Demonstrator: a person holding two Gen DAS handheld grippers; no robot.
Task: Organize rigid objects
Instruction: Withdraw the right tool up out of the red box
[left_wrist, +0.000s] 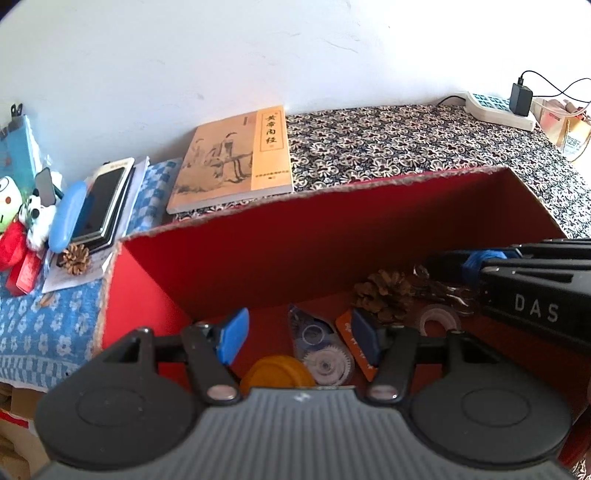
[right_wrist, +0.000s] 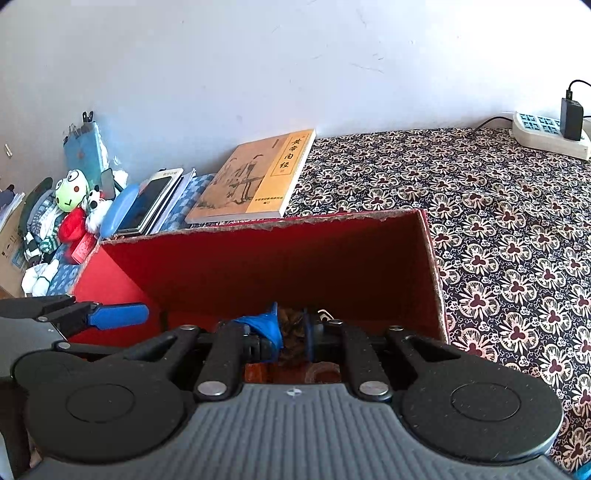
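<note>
Landmark: the red cardboard box (left_wrist: 314, 240), open-topped with raw, frayed rims, sat on the flower-print cloth (right_wrist: 517, 240); you had both grippers dipped into it.
Box axis: its long side ran left to right across both views, parallel to the wall behind.
Left gripper (left_wrist: 299, 332): you held it released, blue pads spread wide over the box floor, nothing pressed between them.
Right gripper (right_wrist: 291, 334): you kept it clenched; its blue tips sat together low inside the box, and whether they pinched anything could not be told.
Correction tape (left_wrist: 317, 347): a clear plastic shell with visible toothed wheels lay flat on the box floor between your left pads, its long axis running toward the box's back wall.
Pine cone in the box (left_wrist: 384, 291): brown, scaly and rough, it lay by the back wall, right of the tape.
Tape roll (left_wrist: 439, 319): a clear ring lay flat, right of that cone.
Orange card (left_wrist: 354, 343): thin and flat, it lay beside the tape.
Yellow disc (left_wrist: 277, 373): rounded and smooth, it sat at the box's near edge.
Outside the box: a yellow paperback book (left_wrist: 236, 162) lay behind the back wall; a second pine cone (left_wrist: 75, 258) lay left of it.
</note>
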